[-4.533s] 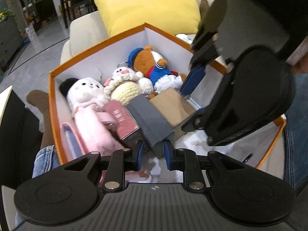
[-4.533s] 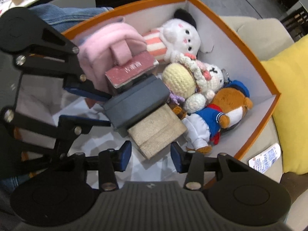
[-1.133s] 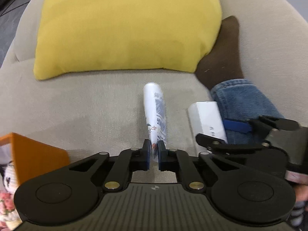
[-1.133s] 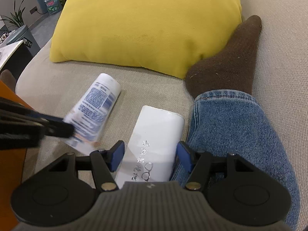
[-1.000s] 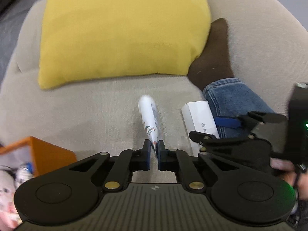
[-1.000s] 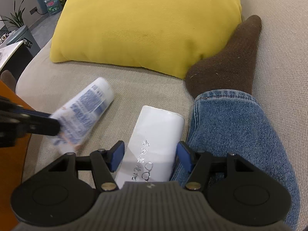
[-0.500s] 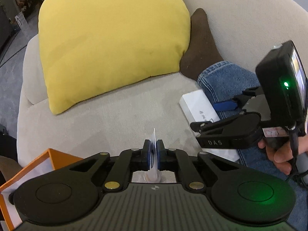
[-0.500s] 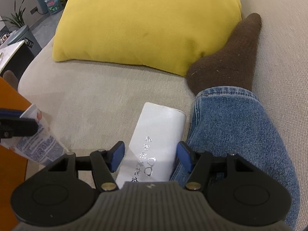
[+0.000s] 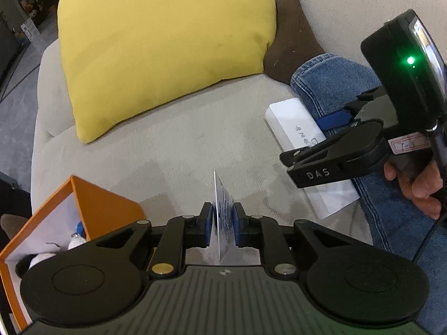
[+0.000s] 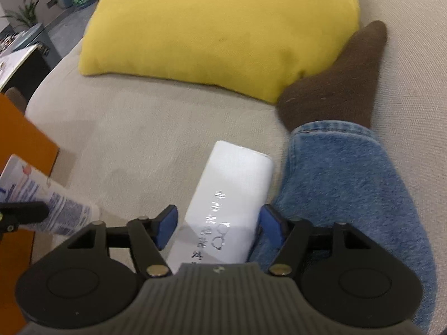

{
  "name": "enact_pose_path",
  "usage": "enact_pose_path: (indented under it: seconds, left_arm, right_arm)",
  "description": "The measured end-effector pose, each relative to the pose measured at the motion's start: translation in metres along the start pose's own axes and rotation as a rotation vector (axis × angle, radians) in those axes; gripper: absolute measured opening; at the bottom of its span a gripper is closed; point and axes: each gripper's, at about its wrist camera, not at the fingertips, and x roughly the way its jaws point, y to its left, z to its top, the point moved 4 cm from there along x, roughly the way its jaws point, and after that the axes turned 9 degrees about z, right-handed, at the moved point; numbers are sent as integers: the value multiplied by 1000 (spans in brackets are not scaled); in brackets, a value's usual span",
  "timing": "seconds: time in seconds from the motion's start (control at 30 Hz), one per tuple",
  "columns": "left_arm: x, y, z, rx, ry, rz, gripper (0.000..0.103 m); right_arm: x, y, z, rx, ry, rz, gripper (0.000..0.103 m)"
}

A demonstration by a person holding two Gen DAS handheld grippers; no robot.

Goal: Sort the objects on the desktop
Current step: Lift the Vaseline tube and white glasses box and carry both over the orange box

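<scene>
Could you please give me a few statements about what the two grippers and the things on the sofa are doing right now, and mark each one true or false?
1. The left gripper is shut on the tube. True.
2. The white box is already lifted off the sofa. False: it lies flat on the cushion beside the person's jeans.
3. The right gripper has its jaws open on either side of the white box. True.
4. The yellow pillow is inside the orange box. False: it rests on the sofa, apart from the box.
5. A brown sock touches the yellow pillow. True.
</scene>
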Motion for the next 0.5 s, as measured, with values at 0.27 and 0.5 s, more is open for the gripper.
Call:
enact_pose_path:
  seconds: [0.27, 0.5]
  left_arm:
    - [-3, 9, -5, -39, -1, 8, 16]
    - [-12, 11, -8, -51, -24, -15, 18]
  right_arm:
    - [-4, 19, -1, 17, -8, 123, 67]
    - [-3, 25, -11, -25, 30, 54, 68]
